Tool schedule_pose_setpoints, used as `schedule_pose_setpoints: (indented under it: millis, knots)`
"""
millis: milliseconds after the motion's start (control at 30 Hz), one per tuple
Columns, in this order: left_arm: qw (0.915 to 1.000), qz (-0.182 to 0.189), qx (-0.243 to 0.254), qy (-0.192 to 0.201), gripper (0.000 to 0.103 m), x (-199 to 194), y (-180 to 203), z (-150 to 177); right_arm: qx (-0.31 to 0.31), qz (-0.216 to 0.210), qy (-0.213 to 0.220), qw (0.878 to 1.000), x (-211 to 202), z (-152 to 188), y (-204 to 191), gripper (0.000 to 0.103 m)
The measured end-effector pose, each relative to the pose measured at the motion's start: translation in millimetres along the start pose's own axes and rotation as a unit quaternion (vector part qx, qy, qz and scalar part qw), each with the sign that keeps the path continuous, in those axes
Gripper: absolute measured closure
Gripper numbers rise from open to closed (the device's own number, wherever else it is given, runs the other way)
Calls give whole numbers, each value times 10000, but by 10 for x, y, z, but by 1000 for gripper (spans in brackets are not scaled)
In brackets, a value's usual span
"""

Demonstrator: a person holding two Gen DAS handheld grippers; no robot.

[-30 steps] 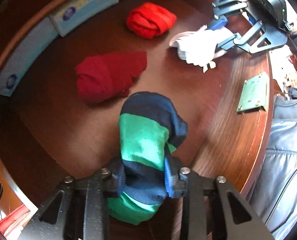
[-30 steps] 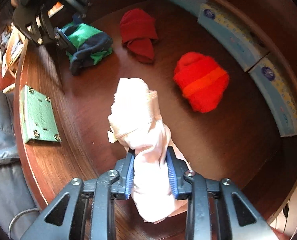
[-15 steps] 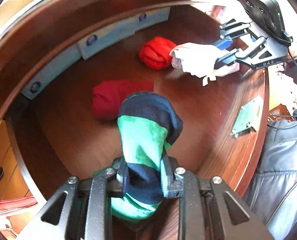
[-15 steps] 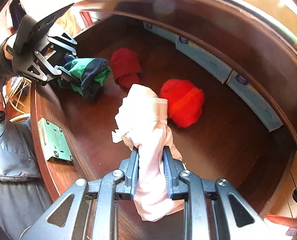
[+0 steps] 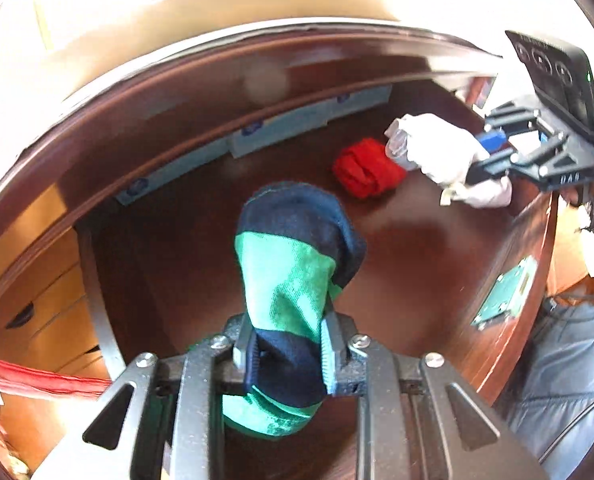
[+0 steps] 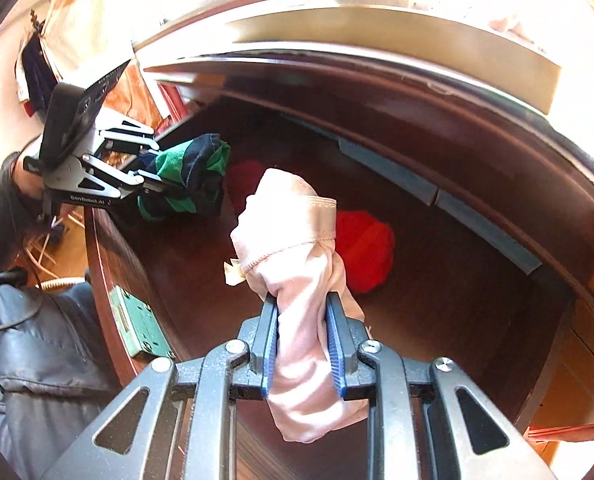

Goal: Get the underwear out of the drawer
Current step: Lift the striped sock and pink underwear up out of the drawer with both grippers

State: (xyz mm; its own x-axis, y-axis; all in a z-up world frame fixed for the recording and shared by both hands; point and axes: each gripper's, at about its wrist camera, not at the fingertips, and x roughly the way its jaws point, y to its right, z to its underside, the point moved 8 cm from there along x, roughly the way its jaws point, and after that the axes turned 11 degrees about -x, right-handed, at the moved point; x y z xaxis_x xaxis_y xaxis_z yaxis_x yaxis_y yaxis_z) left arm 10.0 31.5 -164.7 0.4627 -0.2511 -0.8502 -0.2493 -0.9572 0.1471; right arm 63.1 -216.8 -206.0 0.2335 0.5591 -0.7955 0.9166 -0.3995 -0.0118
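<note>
Green-navy striped underwear [image 5: 293, 280], pale pink underwear [image 6: 297, 264]

A dark reddish-brown wooden cabinet [image 5: 217, 92] fills most of the scene, its polished surface catching bright glare. A pale tan top [image 6: 417, 36] runs along its far edge, strongly lit, with cloth lying on it in the far distance, too washed out to tell apart. Flat pale blue boxes [image 5: 281, 132] line the far inner wall. A green metal lock plate [image 6: 137, 328] is screwed to the near wooden front. On one side stand lighter, honey-coloured drawer fronts [image 5: 41, 312] with dark handles. Strong daylight floods the upper part of both views.
</note>
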Motion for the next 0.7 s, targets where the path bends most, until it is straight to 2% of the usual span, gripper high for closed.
schedule_pose_setpoints:
  millis: [100, 200, 533, 700]
  knots:
    - [9998, -95, -55, 186, 81, -66, -3, -18, 11, 62, 117, 9999, -127, -16, -21, 79]
    - [9994, -98, -143, 311, 81, 133, 30, -159, 46, 81, 270, 9996, -246, -10, 18, 79]
    - [9950, -156, -518, 845, 81, 47, 34, -282, -61, 347, 631, 9974, -456, 17, -33, 79]
    - [9919, -292, -650, 1047, 81, 52, 22, -317, 4, 313, 872, 9957, -592, 75, -23, 79]
